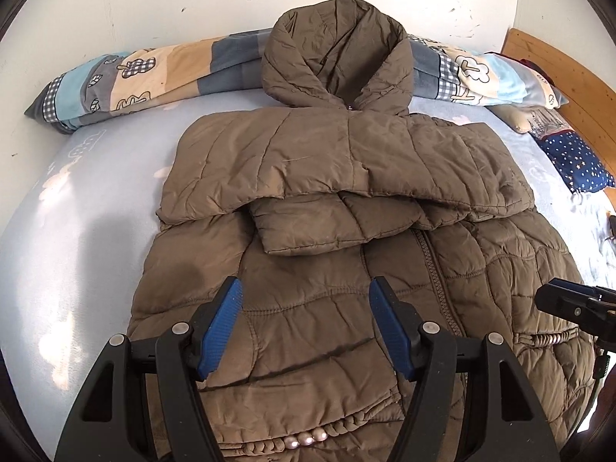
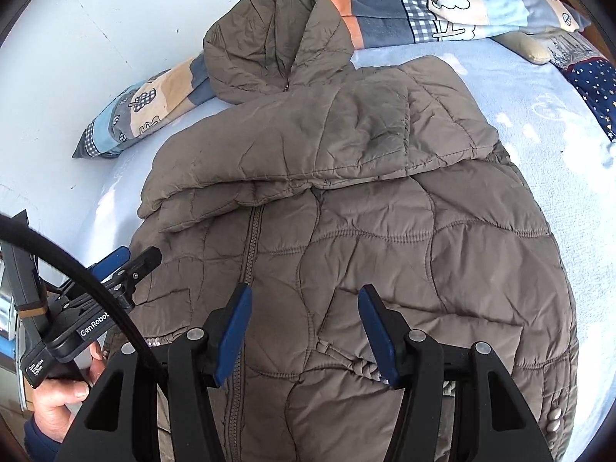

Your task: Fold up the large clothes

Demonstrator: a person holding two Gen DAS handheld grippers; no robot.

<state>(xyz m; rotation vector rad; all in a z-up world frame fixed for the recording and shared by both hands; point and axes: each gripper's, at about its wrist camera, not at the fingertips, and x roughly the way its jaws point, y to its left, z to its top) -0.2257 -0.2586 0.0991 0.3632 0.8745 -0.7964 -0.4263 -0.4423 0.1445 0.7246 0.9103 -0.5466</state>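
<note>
A brown quilted hooded jacket (image 1: pixel 346 231) (image 2: pixel 365 211) lies zipper side up on a light blue bed sheet (image 1: pixel 77 231), hood toward the wall. Both sleeves are folded across the chest, one over the other. My left gripper (image 1: pixel 306 288) hovers open above the jacket's lower front, blue pads apart with nothing between them. My right gripper (image 2: pixel 304 296) also hangs open over the lower front, just right of the zipper (image 2: pixel 246 261), holding nothing. The left gripper (image 2: pixel 123 258) shows at the left edge of the right wrist view, held by a hand (image 2: pixel 57 396). Part of the right gripper (image 1: pixel 573 304) shows at the right edge of the left wrist view.
A patchwork rolled quilt (image 1: pixel 134 77) (image 2: pixel 442 11) lies along the white wall behind the hood. A navy star-print pillow (image 1: pixel 577 161) (image 2: pixel 596 77) sits at the right by the wooden headboard (image 1: pixel 558 69). A black cable (image 2: pixel 77 269) crosses the lower left of the right wrist view.
</note>
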